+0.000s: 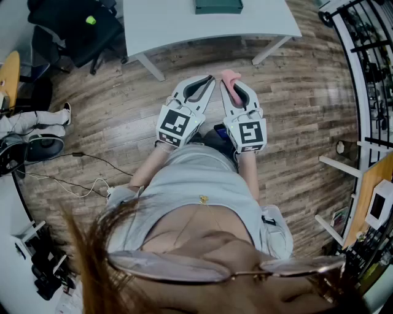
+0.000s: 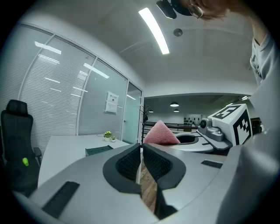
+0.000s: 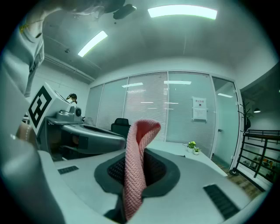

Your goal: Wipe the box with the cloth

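A dark green box (image 1: 218, 6) lies on the white table (image 1: 184, 24) at the far side of the head view; it also shows small in the left gripper view (image 2: 99, 150). I hold both grippers level, side by side, close to my body above the wooden floor. My right gripper (image 1: 233, 86) is shut on a pink knitted cloth (image 3: 135, 170), whose folded end sticks up past the jaws (image 1: 230, 76). My left gripper (image 1: 207, 81) is shut with nothing between its pads (image 2: 129, 164). From the left gripper view, the cloth (image 2: 160, 133) is just to the right.
A black office chair (image 1: 73, 30) stands left of the table. Cables (image 1: 80, 178) trail over the floor at left. A black wire rack (image 1: 368, 49) and wooden shelves (image 1: 368, 202) line the right side. Small potted plants (image 3: 192, 146) sit on the table.
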`<control>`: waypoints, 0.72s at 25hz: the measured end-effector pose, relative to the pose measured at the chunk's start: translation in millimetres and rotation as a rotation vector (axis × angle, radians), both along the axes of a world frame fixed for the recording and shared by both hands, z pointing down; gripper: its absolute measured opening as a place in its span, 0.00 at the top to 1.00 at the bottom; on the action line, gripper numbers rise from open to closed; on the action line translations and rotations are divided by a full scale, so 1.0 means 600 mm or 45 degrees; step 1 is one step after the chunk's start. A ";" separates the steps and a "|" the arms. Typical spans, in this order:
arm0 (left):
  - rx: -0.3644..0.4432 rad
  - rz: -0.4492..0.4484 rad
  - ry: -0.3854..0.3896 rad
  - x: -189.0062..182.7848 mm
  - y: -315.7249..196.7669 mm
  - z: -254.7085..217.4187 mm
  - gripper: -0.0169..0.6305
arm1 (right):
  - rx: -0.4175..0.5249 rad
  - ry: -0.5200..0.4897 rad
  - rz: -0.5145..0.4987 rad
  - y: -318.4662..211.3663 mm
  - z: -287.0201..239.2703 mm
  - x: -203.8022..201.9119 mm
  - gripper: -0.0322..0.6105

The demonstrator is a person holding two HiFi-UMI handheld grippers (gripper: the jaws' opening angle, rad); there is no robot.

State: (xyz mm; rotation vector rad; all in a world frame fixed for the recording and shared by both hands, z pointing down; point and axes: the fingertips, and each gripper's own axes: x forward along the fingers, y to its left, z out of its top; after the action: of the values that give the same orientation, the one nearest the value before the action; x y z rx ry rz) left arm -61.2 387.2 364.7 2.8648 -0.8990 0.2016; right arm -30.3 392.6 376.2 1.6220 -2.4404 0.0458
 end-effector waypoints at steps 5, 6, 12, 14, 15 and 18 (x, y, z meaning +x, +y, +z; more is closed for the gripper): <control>-0.015 -0.024 0.010 -0.009 -0.023 0.007 0.91 | -0.008 -0.033 0.009 -0.022 0.001 0.003 0.87; -0.020 -0.029 0.012 -0.010 -0.031 0.008 0.91 | -0.012 -0.036 0.008 -0.030 0.002 0.004 0.87; -0.041 -0.057 0.005 -0.003 -0.099 0.017 0.91 | -0.032 -0.028 -0.022 -0.101 0.010 0.014 0.87; -0.038 -0.070 -0.003 0.005 -0.129 0.019 0.91 | -0.033 -0.035 -0.038 -0.134 0.012 0.022 0.87; -0.038 -0.076 -0.005 0.010 -0.146 0.020 0.91 | -0.033 -0.038 -0.047 -0.152 0.014 0.026 0.86; -0.039 -0.092 -0.010 0.026 -0.200 0.019 0.91 | -0.030 -0.040 -0.072 -0.207 0.012 0.038 0.86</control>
State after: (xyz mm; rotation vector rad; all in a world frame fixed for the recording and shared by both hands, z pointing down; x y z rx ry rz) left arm -45.9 267.2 376.2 2.7999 -0.9899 0.2177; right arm -7.3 268.2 383.5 1.5530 -2.4982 0.0920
